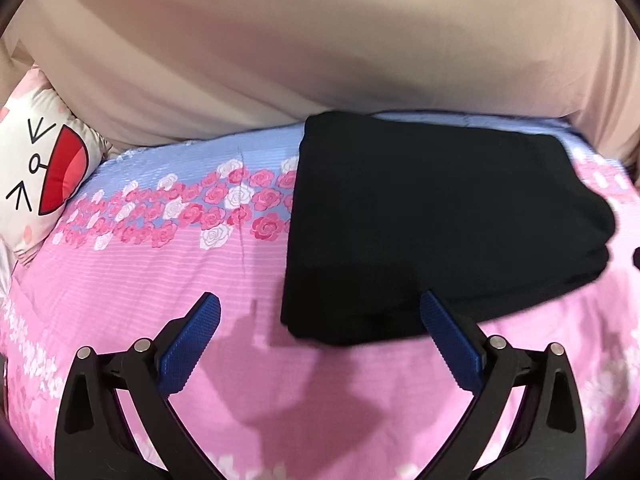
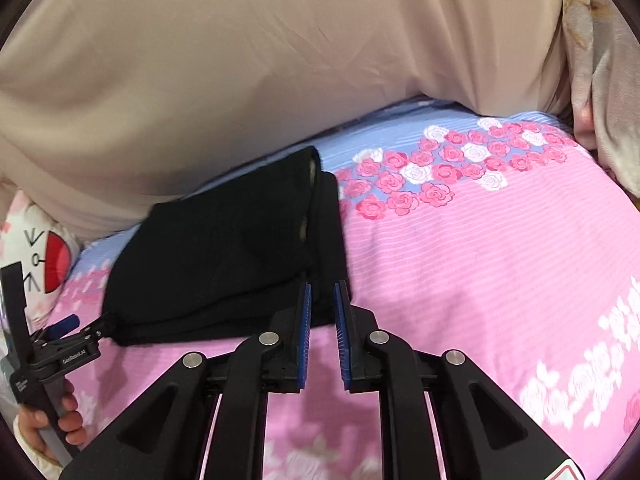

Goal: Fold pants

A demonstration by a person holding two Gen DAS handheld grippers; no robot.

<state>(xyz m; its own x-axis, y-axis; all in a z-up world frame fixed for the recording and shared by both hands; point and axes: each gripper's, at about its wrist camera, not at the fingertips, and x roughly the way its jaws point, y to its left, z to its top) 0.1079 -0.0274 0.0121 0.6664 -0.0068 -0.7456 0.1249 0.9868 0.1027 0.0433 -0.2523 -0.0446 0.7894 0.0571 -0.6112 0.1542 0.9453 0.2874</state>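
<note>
The black pants [image 1: 440, 224] lie folded into a compact rectangle on the pink floral bedsheet [image 1: 160, 280]; they also show in the right wrist view [image 2: 228, 256]. My left gripper [image 1: 320, 300] is open and empty, just above the sheet at the near left corner of the pants; it also shows in the right wrist view [image 2: 86, 326]. My right gripper [image 2: 322, 292] hovers at the near right corner of the pants, its blue pads nearly together with a narrow gap, holding nothing.
A beige cloth [image 1: 320, 40] hangs along the far edge of the bed. A white cartoon pillow [image 1: 44, 168] lies at the left. A grey patterned fabric [image 2: 600, 60] hangs at the far right.
</note>
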